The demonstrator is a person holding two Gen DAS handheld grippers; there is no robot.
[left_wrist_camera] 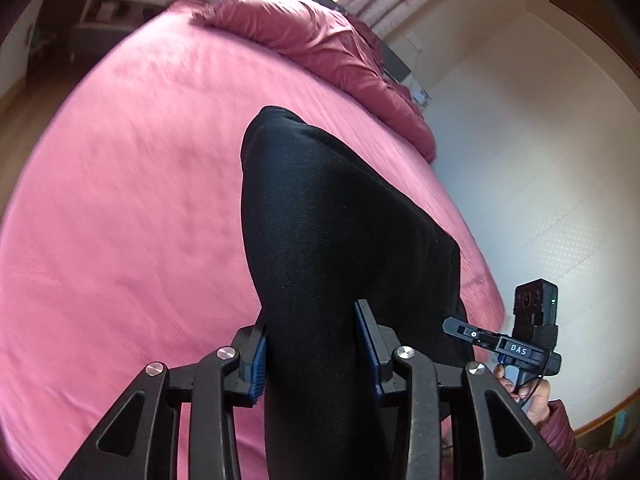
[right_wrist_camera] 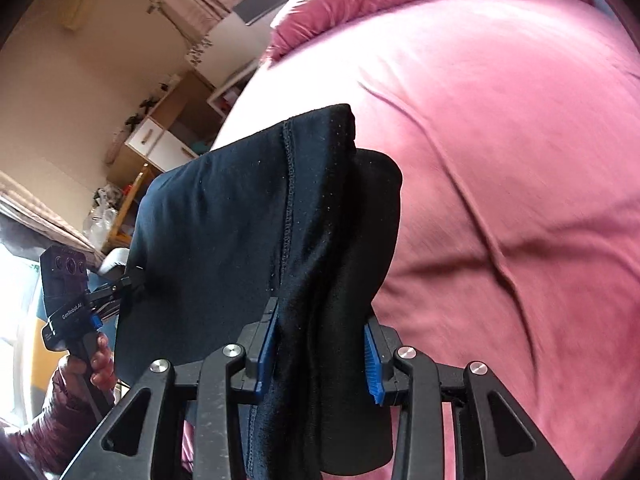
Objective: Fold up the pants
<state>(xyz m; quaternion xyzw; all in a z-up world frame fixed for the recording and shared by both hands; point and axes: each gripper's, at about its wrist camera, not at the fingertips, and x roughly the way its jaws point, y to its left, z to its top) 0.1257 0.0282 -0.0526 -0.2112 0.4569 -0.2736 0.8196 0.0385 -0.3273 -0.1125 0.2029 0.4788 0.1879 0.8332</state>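
Note:
The black pants [left_wrist_camera: 320, 216] hang lifted above the pink bed [left_wrist_camera: 120, 200]. My left gripper [left_wrist_camera: 316, 344] is shut on one bunched part of the pants, the cloth filling the gap between its blue pads. My right gripper [right_wrist_camera: 320, 352] is shut on another bunched part of the pants [right_wrist_camera: 248, 208], where a stitched seam runs down the cloth. The right gripper also shows at the right of the left wrist view [left_wrist_camera: 452, 326], its tip against the pants' edge. The left gripper shows at the left of the right wrist view [right_wrist_camera: 128, 280], gripping the cloth edge.
A rumpled pink duvet [left_wrist_camera: 328, 44] lies along the far side of the bed. A white wall [left_wrist_camera: 540, 160] stands past the bed's right edge. Wooden shelves and a white cabinet [right_wrist_camera: 160, 140] stand past the bed in the right wrist view. The bedsheet [right_wrist_camera: 520, 200] has long creases.

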